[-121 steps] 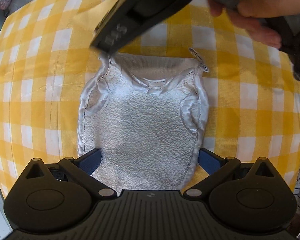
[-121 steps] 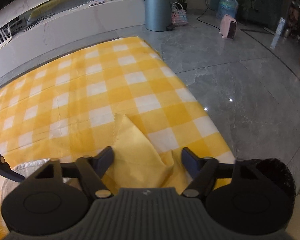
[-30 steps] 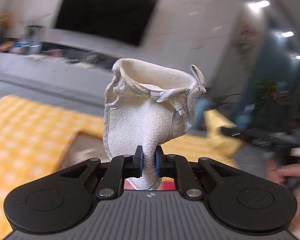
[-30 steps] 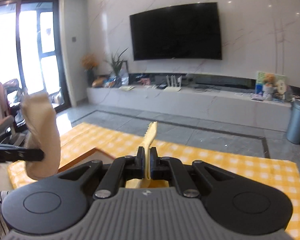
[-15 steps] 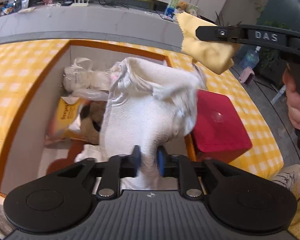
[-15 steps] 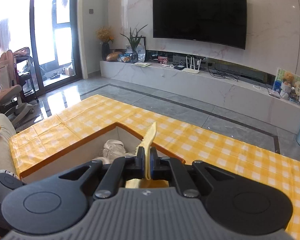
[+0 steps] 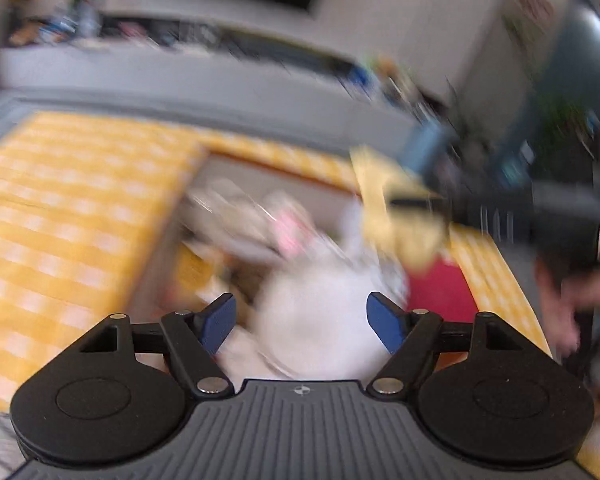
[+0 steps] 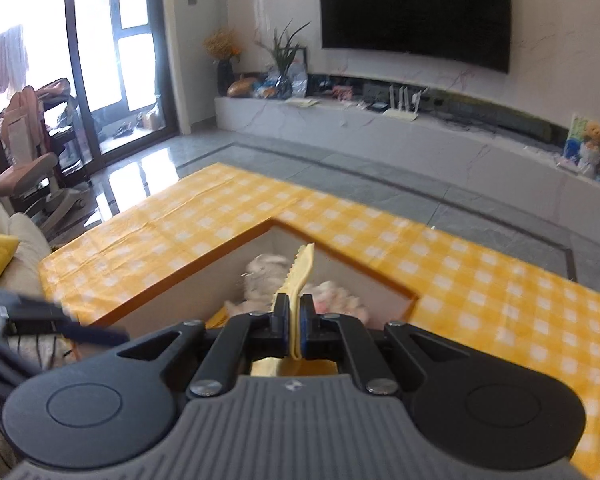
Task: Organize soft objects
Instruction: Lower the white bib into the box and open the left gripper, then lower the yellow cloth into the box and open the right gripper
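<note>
**White garment let go over the box, yellow cloth clamped**

The left gripper [image 7: 302, 318] has its blue pads spread wide and its jaws are opening; the white garment [image 7: 320, 312] shows between them, but neither pad presses on it. Heavy blur smears this view, so the garment's outline, and whether it already rests on the things below, cannot be made out. It is over the open box [image 7: 236, 172] sunk among the yellow checked cloth [image 7: 68, 200], with other pale soft things and a red patch [image 7: 444, 288] inside, all too blurred to name.

The right gripper [image 8: 295, 326] is clenched on a thin yellow cloth [image 8: 302, 268], whose zigzag edge stands up above the pads; its lower part is cut off behind the gripper body. Beyond it lie the box's orange rim [image 8: 196, 258] and blurred white and pink items [image 8: 268, 276]. The left gripper's arm enters at that view's left edge as a dark smear.
</note>
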Motion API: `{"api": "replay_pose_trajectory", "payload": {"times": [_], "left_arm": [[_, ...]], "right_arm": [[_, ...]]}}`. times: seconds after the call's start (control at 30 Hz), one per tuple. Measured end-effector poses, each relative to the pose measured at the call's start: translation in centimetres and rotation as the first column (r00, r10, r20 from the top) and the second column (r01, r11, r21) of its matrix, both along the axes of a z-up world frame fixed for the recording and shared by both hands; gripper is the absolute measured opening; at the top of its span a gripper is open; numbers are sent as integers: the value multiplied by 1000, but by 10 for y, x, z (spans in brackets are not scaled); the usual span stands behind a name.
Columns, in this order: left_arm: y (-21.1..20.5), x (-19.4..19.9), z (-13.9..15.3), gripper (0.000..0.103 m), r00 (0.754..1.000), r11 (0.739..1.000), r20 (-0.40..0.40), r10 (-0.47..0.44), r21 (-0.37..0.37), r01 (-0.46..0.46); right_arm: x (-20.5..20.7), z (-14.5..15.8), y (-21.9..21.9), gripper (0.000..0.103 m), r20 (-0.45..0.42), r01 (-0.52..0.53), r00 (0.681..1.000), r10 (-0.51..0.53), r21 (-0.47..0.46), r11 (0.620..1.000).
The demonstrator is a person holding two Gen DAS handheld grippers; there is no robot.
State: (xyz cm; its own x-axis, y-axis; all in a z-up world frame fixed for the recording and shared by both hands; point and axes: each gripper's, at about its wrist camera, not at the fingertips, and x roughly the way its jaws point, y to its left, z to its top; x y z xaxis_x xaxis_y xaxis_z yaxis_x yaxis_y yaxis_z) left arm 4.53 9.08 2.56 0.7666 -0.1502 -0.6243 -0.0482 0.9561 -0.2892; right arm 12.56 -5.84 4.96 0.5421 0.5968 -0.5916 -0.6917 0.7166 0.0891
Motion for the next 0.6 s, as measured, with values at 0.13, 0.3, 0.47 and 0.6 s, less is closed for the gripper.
{"api": "replay_pose_trajectory", "payload": {"times": [0.13,0.3,0.47,0.6], "left_arm": [[30,-13,3,88,990,988,49,132,71,-136],[53,-19,-8,88,982,978,27,186,96,-188],[65,-18,-18,87,988,988,3,153,32,-153],[64,-16,-23,87,993,993,-2,118,12,-118]], "right_arm": [[-7,-31,47,3,-29,4,1000,-11,-219,976],[-6,-85,84,2,-162,-126,985,58,-454,882],[0,-111,98,2,-258,-193,964,58,-535,823],[7,-125,111,2,-301,-211,953,37,-567,796]]}}
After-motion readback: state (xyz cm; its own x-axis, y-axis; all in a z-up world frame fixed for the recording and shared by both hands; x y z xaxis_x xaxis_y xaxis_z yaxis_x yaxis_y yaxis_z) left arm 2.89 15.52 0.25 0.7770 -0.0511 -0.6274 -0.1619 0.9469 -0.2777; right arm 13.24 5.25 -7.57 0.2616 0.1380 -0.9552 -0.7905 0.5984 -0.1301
